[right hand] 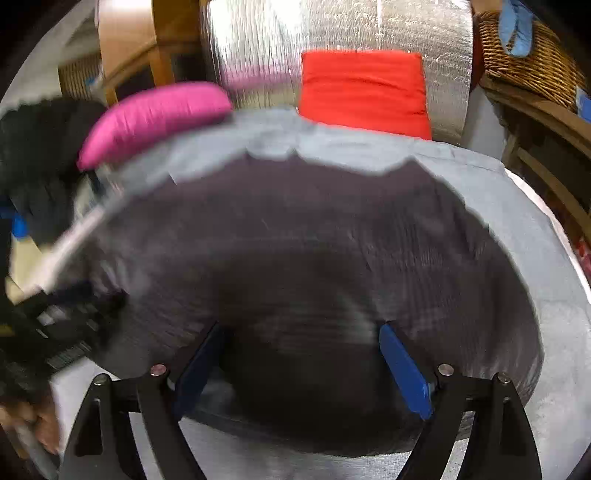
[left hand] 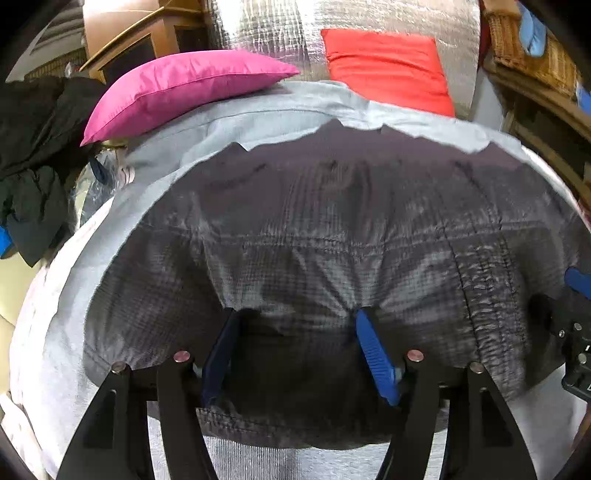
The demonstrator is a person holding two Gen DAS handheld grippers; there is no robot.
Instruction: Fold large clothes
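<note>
A dark grey quilted garment (left hand: 314, 229) lies spread on a light grey sheet (left hand: 66, 295). In the left wrist view my left gripper (left hand: 295, 317) is open, its blue fingers (left hand: 373, 354) pressed down on the garment's near edge, fabric bulging between them. In the blurred right wrist view the same garment (right hand: 295, 240) fills the middle, and my right gripper (right hand: 299, 328) is open with its blue fingers (right hand: 404, 369) resting on the near hem. The right gripper's blue tip (left hand: 578, 280) shows at the right edge of the left view.
A pink pillow (left hand: 177, 88) and a red pillow (left hand: 384, 66) lie at the far edge against a silver foil backing (left hand: 266, 26). Dark clothes (left hand: 33, 147) are piled at left. Wicker baskets (right hand: 528, 55) on wooden shelves stand at right.
</note>
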